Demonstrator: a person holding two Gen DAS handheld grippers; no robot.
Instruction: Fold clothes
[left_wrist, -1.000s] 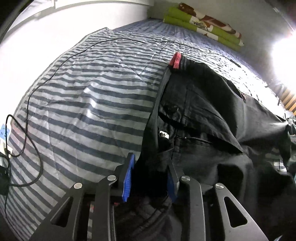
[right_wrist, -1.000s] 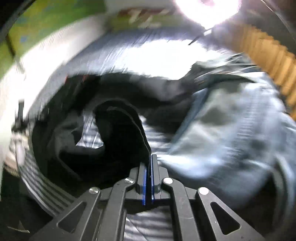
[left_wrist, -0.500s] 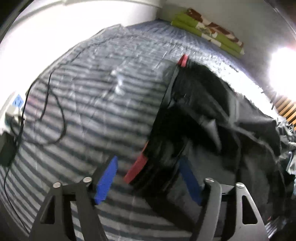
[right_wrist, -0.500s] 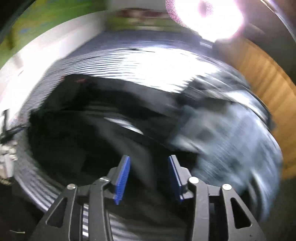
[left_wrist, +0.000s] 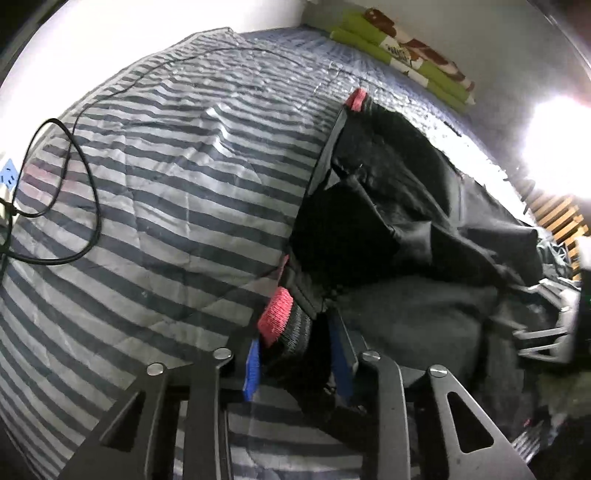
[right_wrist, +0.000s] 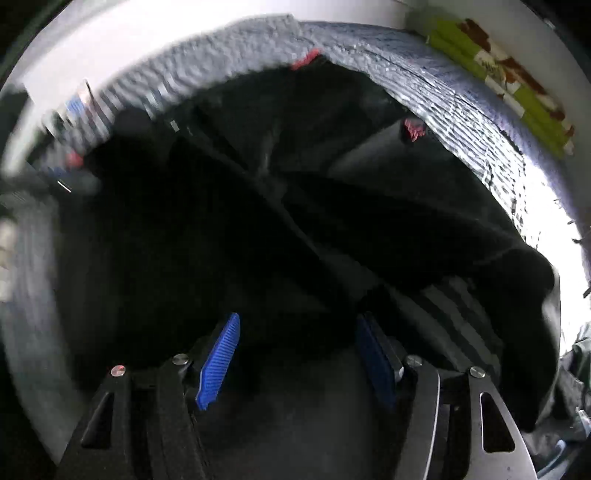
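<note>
A black garment (left_wrist: 388, 206) with red ribbed trim (left_wrist: 276, 314) lies crumpled on a grey striped bed cover (left_wrist: 166, 184). My left gripper (left_wrist: 297, 365) points steeply down at the garment's near edge. Its jaws are closing, and the red-trimmed cuff fills the gap between the blue pads. In the right wrist view the same black garment (right_wrist: 258, 221) spreads across most of the picture. My right gripper (right_wrist: 297, 354) hangs over it with its jaws opening. The blue pads (right_wrist: 218, 362) stand wide apart and only dark cloth lies below them.
A black cable (left_wrist: 92, 192) loops over the cover on the left, running to a power strip (left_wrist: 7, 177) at the edge. A folded green blanket (left_wrist: 406, 55) lies at the far end by the wall. Wooden slats (left_wrist: 557, 218) and strong glare are on the right.
My left gripper opened wide, shifted along the garment's edge and closed on the red-trimmed cuff. My right gripper let go of the black cloth, opened and swung fast across the garment.
</note>
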